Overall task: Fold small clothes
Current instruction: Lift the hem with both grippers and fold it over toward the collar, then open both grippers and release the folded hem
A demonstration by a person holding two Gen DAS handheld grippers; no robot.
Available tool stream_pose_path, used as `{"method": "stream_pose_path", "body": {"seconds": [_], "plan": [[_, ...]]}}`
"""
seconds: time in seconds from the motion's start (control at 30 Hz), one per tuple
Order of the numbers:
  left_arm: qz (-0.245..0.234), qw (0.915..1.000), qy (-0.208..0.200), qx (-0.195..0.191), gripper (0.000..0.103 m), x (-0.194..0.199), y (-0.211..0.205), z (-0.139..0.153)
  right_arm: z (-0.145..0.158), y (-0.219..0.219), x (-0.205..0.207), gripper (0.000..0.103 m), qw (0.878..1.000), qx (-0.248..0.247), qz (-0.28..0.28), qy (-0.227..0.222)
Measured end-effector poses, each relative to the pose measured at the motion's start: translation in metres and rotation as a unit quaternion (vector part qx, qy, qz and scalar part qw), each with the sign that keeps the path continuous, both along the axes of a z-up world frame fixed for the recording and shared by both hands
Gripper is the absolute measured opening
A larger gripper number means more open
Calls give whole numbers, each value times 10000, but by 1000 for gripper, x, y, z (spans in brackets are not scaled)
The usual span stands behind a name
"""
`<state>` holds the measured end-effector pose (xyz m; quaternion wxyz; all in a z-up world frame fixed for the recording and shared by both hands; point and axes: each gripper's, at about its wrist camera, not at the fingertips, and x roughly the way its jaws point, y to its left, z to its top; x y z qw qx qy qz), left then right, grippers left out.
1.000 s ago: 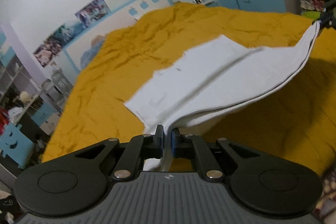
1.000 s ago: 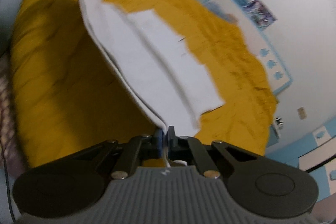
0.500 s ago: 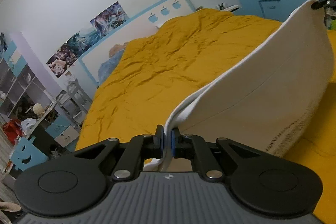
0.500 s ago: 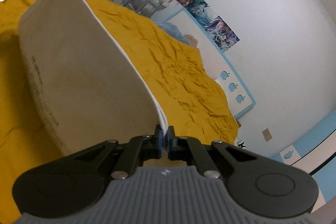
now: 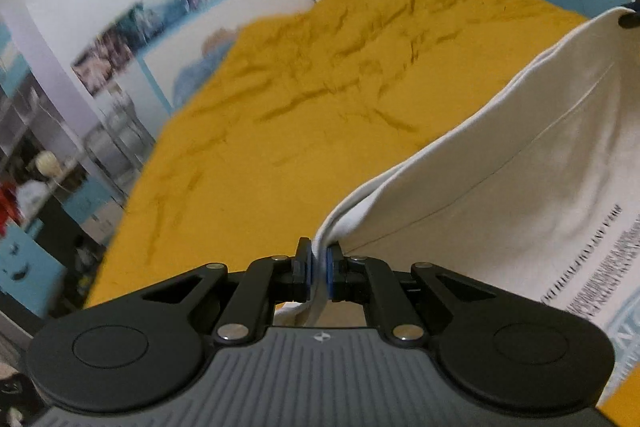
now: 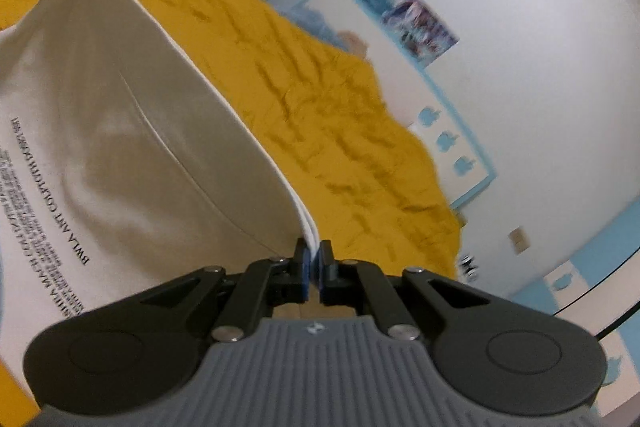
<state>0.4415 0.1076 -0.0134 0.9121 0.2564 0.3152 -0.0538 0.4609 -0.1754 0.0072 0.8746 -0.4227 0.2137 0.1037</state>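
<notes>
I am holding a soft white T-shirt [image 5: 500, 163] stretched in the air between both hand-held grippers.

It is hanging limp and light, so I am judging its hemmed edge the safest hold; the left hand-held gripper [image 5: 319, 263] and right hand-held gripper [image 6: 314, 263] are each pinching that edge, with the yellow bed [image 5: 300, 115] lying beyond and below them.

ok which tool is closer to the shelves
Left. The left tool grips the shirt at the end toward the shelves; the right tool holds the opposite end, farther along the bed.
</notes>
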Motion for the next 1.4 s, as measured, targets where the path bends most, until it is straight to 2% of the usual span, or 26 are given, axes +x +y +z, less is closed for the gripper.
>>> {"method": "stream_pose_path", "body": {"seconds": [0.13, 0.27, 0.3, 0.33, 0.37, 0.4, 0.43, 0.47, 0.5, 0.57, 0.77, 0.83, 0.87, 0.93, 1.03, 1.13, 1.2, 1.3, 1.33, 1.4], "plan": [[-19, 9997, 242, -59, 7, 28, 2, -33, -47, 4, 41, 0, 9993, -35, -125, 352], [2, 9993, 294, -224, 9, 38, 7, -52, -88, 8, 72, 0, 9983, -114, -248, 506], [22, 9993, 299, -244, 18, 42, 8, -55, -94, 9, 79, 0, 9983, -78, -279, 515], [64, 9993, 270, -260, 22, 44, 10, -57, -100, 9, 83, 0, 9982, -43, -319, 500], [115, 9993, 237, -277, 28, 47, 11, -58, -105, 9, 89, 4, 9981, -7, -384, 482], [209, 9992, 194, -263, 38, 50, 13, -59, -110, 10, 96, 16, 9977, 50, -466, 485], [338, 9990, 133, -273, 44, 51, 14, -58, -113, 10, 103, 23, 9973, 109, -560, 470], [445, 9984, 46, -349, 55, 52, 17, -56, -116, 10, 105, 32, 9969, 160, -638, 439], [519, 9977, -16, -432, 59, 51, 20, -53, -118, 8, 107, 40, 9966, 231, -683, 402], [531, 9970, 3, -555, 60, 45, 26, -46, -118, 3, 109, 47, 9950, 330, -839, 419], [231, 9991, 111, -329, 60, 21, 30, -29, -107, -14, 89, 47, 9917, 546, -898, 746], [210, 9985, 231, -459, 61, 11, 36, -23, -95, -22, 71, 47, 9877, 802, -938, 955], [213, 9977, 280, -571, 63, 4, 40, -20, -88, -27, 62, 47, 9837, 1028, -1000, 1086], [268, 9957, 349, -812, 68, -11, 50, -16, -75, -41, 47, 49, 9675, 1670, -1181, 1487], [407, 9888, 552, -1328, 69, -39, 66, -11, -67, -63, 19, 50, 9340, 2576, -1521, 1955], [710, 9774, 746, -1848, 69, -67, 85, -15, -69, -79, -15, 49, 9044, 3159, -1842, 2196], [1046, 9653, 840, -2242, 70, -85, 100, -23, -74, -90, -38, 49, 8874, 3498, -1992, 2247], [1545, 9423, 911, -2826, 70, -107, 121, -43, -83, -110, -65, 50, 8656, 3863, -2298, 2208], [1678, 9314, 957, -3085, 70, -113, 127, -49, -87, -117, -72, 50, 8571, 3989, -2406, 2198], [1912, 9038, 1036, -3685, 63, -123, 140, -60, -97, -133, -82, 47, 8318, 4332, -2655, 2234]]}}
